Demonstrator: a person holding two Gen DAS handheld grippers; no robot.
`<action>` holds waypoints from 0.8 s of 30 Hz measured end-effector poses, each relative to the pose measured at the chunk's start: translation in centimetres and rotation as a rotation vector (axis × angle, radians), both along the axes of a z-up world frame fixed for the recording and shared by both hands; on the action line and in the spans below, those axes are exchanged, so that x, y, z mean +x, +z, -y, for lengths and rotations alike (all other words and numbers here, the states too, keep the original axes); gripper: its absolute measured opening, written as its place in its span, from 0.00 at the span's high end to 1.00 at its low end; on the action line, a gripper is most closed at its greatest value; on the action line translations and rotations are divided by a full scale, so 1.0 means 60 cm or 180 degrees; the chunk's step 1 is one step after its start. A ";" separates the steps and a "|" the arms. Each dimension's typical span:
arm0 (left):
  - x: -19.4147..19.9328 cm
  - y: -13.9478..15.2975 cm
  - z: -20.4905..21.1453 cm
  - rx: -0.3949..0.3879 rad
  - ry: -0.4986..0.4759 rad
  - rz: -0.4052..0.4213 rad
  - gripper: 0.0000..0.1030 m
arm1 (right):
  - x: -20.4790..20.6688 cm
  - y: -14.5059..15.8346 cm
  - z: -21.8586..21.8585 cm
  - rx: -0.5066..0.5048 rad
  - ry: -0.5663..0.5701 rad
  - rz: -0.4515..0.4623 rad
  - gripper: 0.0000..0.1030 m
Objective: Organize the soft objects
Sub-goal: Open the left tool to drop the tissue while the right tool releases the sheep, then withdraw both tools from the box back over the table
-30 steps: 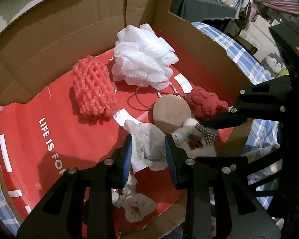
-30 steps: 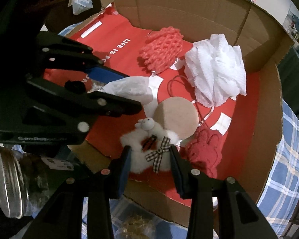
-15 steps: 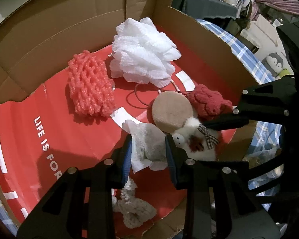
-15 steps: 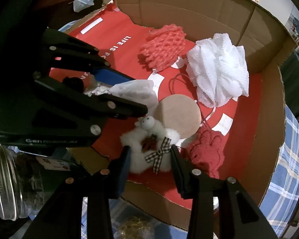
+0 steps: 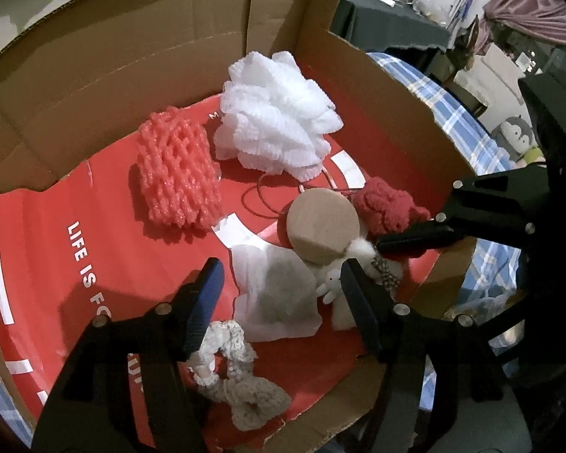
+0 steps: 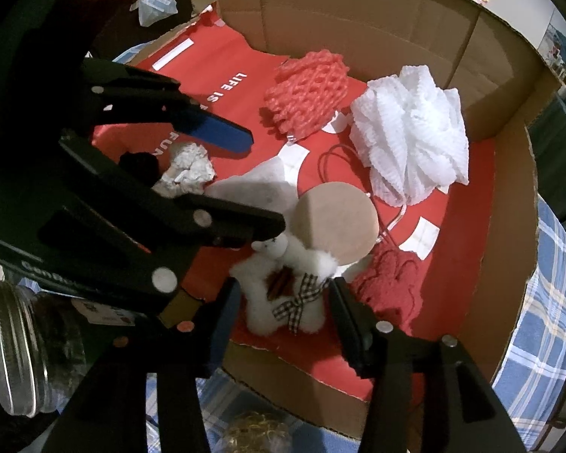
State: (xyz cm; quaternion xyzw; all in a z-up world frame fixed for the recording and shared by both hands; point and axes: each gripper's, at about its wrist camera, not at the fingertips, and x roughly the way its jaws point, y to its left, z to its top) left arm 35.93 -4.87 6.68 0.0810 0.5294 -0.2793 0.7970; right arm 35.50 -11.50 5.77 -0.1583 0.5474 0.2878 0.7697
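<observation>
Both handheld grippers are matte black plastic. The left gripper point(image 5: 279, 288) has two long tapered fingers with blue pads point(image 5: 207, 298) on their inner faces and round silver screw heads along the angular arms. The right gripper point(image 6: 285, 311) is built alike, with matching silver screws. In the right wrist view, white lettering is partly visible on the left gripper's body.

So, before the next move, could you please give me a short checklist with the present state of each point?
1. Left gripper open: ok.
2. White pouch lying free in the box: ok.
3. Right gripper open around the white plush toy: ok.
4. Toy free of the round pad: not ok, they touch.
5. Grippers clear of each other: cannot tell, very near.
</observation>
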 end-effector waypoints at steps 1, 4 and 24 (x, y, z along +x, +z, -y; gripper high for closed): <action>0.000 0.003 -0.001 0.0002 0.0016 0.0015 0.39 | 0.000 0.001 0.001 0.0001 0.0000 0.0004 0.46; -0.004 0.015 -0.008 -0.0010 0.0077 0.0057 0.39 | -0.005 0.008 0.004 0.0018 -0.0016 0.0030 0.41; -0.242 0.192 -0.086 -0.0367 0.0604 0.1369 0.19 | -0.145 0.185 0.078 0.0278 -0.0676 0.0870 0.07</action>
